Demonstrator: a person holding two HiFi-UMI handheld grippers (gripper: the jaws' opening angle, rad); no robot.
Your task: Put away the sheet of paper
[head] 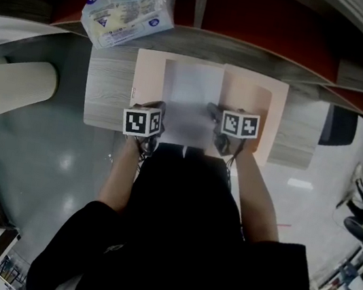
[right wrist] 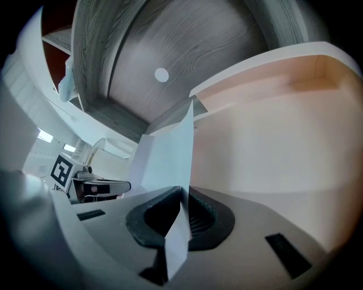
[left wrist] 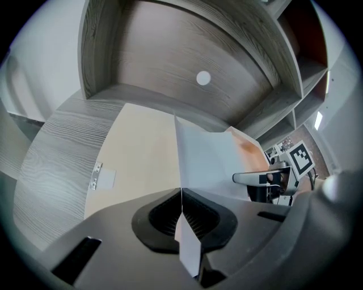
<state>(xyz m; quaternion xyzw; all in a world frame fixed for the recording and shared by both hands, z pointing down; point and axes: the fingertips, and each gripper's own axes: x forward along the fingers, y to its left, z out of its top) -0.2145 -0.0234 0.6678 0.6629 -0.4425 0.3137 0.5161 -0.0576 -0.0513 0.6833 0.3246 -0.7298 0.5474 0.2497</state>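
The sheet of paper (head: 188, 104) is thin, white and blank, and it is held by its two side edges between the grippers. The left gripper (head: 158, 111) has its ribbed black pads pressed together on the sheet's left edge, and the right gripper (head: 215, 114) pinches the opposite edge the same way. A little strip of paper pokes back through each pair of jaws.

Under and beyond both grippers lies a flat peach tray (head: 271, 101), smooth and matte. It has a low raised wall on the side past the right gripper and a small clear tag left of the left gripper (nothing on the tag can be read).

The tray rests on a table (head: 108, 87) with a pale grey wood grain. Ahead of the left gripper sits a crinkled clear plastic bag (head: 128, 11) with a blue and white label too blurred to read. Shelves (head: 258, 16) with dark red backs stand beyond, and the floor (head: 48, 160) is glossy grey.
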